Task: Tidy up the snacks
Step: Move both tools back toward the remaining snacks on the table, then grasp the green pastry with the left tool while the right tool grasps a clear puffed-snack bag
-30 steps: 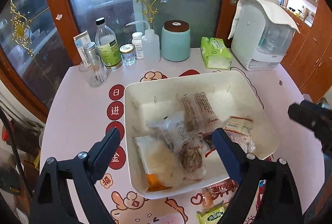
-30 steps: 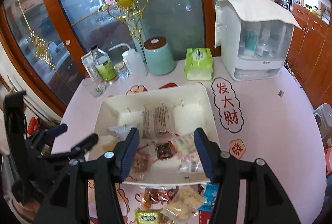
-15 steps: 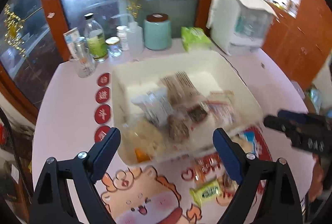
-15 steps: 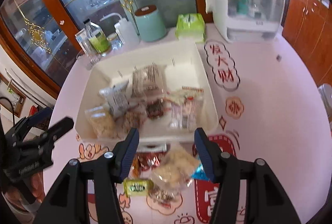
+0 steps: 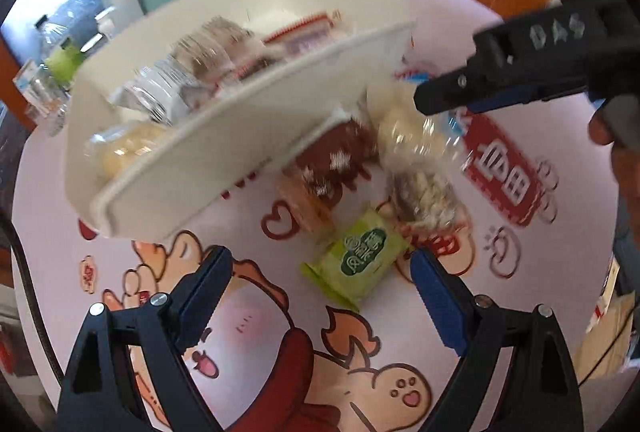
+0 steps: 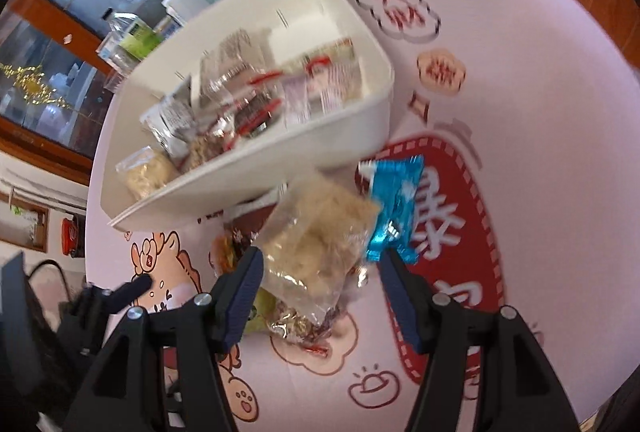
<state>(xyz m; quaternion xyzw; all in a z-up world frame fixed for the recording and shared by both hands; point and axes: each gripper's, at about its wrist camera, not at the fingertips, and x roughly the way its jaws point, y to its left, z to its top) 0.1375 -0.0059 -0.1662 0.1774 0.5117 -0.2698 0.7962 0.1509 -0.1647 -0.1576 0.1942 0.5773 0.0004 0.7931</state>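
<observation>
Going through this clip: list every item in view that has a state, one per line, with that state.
White bin: on the table, partly filled with snack packets.
Clear bag of pale snacks: on the table outside the bin, between the right gripper's jaws, not pinched.
Blue packet: on the table, outside the bin.
Green packet: on the table, outside the bin.
Left gripper: open, empty.
Right gripper: open, jaws just widening.

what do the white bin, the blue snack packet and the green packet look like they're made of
White bin: probably moulded plastic, smooth and matte, with thin walls and a rolled rim. Blue snack packet: looks like metallised foil film, shiny with crinkled, glinting highlights. Green packet: seems a soft plastic film wrapper, with a printed logo, a dull sheen and crimped ends. Motion blur leaves the finer texture open.
</observation>
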